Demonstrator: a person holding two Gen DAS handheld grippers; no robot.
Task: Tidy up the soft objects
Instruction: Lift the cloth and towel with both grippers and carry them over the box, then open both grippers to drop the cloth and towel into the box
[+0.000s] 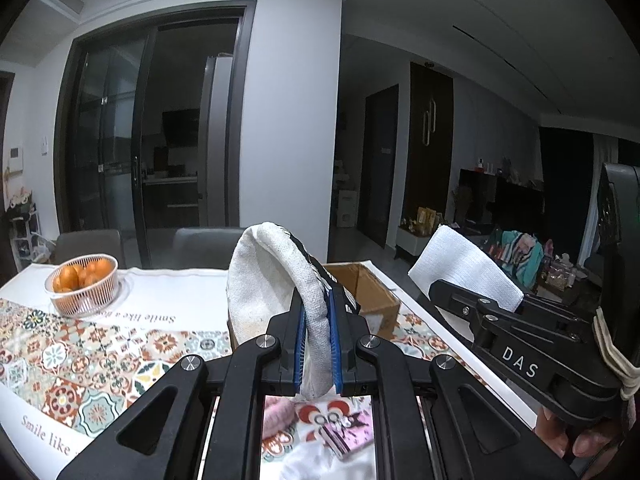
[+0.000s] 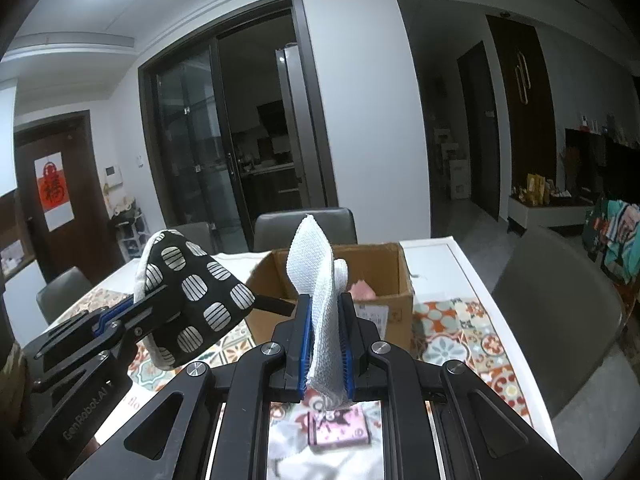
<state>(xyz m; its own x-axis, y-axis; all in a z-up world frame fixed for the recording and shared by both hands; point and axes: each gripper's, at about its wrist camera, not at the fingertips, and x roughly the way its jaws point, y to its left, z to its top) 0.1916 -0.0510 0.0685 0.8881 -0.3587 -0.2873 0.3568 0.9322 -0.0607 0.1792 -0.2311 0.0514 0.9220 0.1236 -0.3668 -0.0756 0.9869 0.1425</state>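
Note:
My left gripper (image 1: 318,320) is shut on an oven mitt (image 1: 272,276), white inside and black with white striped patches outside; the mitt also shows in the right wrist view (image 2: 192,296), held above the table. My right gripper (image 2: 323,332) is shut on a folded white waffle cloth (image 2: 316,276), which also shows in the left wrist view (image 1: 464,268). Both are held up side by side in front of an open cardboard box (image 2: 396,280), (image 1: 372,292). A pink soft thing (image 2: 362,290) lies inside the box.
A white basket of oranges (image 1: 84,286) stands at the table's far left. The table has a patterned tile cloth (image 1: 80,356). A pink pouch (image 2: 340,428) and white fabric lie below the grippers. Grey chairs (image 2: 556,320) surround the table.

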